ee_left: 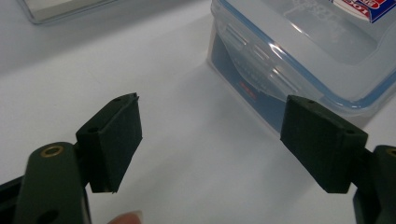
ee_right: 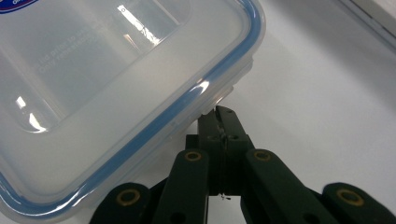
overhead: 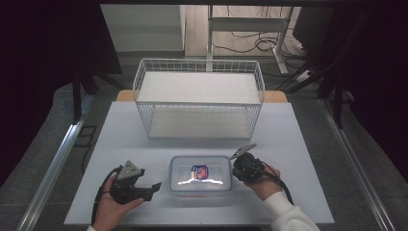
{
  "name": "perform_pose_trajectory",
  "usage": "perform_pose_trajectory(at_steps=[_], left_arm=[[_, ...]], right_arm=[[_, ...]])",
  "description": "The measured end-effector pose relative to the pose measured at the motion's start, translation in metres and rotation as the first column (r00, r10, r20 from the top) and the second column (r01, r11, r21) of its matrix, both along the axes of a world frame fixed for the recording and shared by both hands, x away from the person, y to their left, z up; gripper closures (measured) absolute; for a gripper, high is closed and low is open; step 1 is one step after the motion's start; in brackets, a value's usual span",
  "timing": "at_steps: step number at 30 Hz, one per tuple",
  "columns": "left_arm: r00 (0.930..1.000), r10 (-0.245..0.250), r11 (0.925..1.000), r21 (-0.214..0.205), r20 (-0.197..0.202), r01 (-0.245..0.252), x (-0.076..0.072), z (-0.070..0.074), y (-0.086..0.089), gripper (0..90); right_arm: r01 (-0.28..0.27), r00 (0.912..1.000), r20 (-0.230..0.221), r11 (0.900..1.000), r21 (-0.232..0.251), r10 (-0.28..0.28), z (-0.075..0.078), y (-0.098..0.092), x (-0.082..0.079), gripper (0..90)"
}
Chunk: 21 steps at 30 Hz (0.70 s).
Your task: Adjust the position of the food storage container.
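A clear plastic container (overhead: 200, 174) with a blue-sealed lid and a red and blue label lies on the white table (overhead: 288, 139), near its front edge. My left gripper (overhead: 153, 191) rests on the table just left of the box, jaws open and empty. In the left gripper view the box (ee_left: 303, 51) lies ahead and to the right, beyond the left gripper (ee_left: 217, 140). My right gripper (overhead: 235, 169) is at the box's right side. In the right gripper view the right gripper (ee_right: 222, 116) is shut, its tips right at the lid's edge flap on the container (ee_right: 116, 84).
A white wire basket shelf (overhead: 199, 98) with two levels stands at the back of the table, behind the box. Bare table surface lies to both sides of the box. Beyond the table are a desk frame and cables on the floor.
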<state>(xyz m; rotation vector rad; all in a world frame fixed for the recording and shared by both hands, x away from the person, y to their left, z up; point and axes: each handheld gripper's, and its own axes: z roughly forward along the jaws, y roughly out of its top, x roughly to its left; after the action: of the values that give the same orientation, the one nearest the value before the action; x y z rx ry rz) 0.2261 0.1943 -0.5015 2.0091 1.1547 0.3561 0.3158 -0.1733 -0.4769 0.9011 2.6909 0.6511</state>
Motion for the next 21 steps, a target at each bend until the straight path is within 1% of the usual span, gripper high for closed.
perform_pose_trajectory(at_steps=[2, 4, 7, 11, 14, 16, 18, 19, 20, 21], left_arm=[[1.0, 0.003, 1.0, -0.004, -0.003, -0.003, 0.001, 0.0, 0.001, 20.5], [1.0, 0.002, 1.0, -0.006, -0.007, -0.002, 0.002, -0.002, 0.001, 20.4], [0.9999, -0.002, 1.0, -0.009, -0.014, 0.002, 0.001, -0.003, -0.002, 20.5], [0.9999, -0.006, 1.0, -0.008, -0.01, 0.006, 0.0, -0.003, -0.001, 20.3], [0.9999, 0.001, 0.9998, -0.021, -0.013, -0.001, 0.001, -0.003, 0.002, 20.4], [0.9999, 0.005, 0.9994, -0.034, -0.014, -0.005, 0.001, -0.003, 0.002, 20.4], [0.9999, 0.007, 0.9993, -0.037, -0.008, -0.008, 0.001, -0.002, 0.002, 20.3], [1.0, 0.001, 0.9995, -0.033, -0.007, -0.002, 0.0, -0.002, 0.002, 20.4], [1.0, 0.001, 0.9995, -0.033, -0.007, -0.002, 0.0, -0.002, 0.002, 20.4], [1.0, -0.007, 0.9996, -0.029, -0.005, 0.007, -0.002, -0.002, 0.001, 20.4]], right_arm=[[0.0, 1.0, 0.006, 1.0, 0.007, 0.0, -0.001, 0.0, 0.0, 89.2], [0.004, 1.0, 0.006, 0.9996, 0.027, -0.005, -0.001, -0.003, -0.001, 89.2], [0.024, 0.999, 0.037, 0.9993, 0.03, -0.025, 0.0, -0.009, -0.003, 89.2], [0.051, 0.9956, 0.075, 0.9967, 0.063, -0.056, 0.003, -0.027, -0.011, 89.2], [0.066, 0.9929, 0.09, 0.9911, 0.116, -0.077, 0.01, -0.042, -0.017, 89.2], [0.078, 0.991, 0.095, 0.9838, 0.161, -0.094, 0.012, -0.05, -0.018, 89.1], [0.09, 0.9898, 0.09, 0.9734, 0.211, -0.111, 0.011, -0.056, -0.015, 88.7], [0.096, 0.9894, 0.084, 0.9667, 0.237, -0.119, 0.009, -0.059, -0.014, 87.3], [0.096, 0.9894, 0.084, 0.9667, 0.237, -0.119, 0.009, -0.059, -0.014, 87.3], [0.112, 0.9888, 0.059, 0.9452, 0.307, -0.137, 0.007, -0.063, -0.012, 78.2]])
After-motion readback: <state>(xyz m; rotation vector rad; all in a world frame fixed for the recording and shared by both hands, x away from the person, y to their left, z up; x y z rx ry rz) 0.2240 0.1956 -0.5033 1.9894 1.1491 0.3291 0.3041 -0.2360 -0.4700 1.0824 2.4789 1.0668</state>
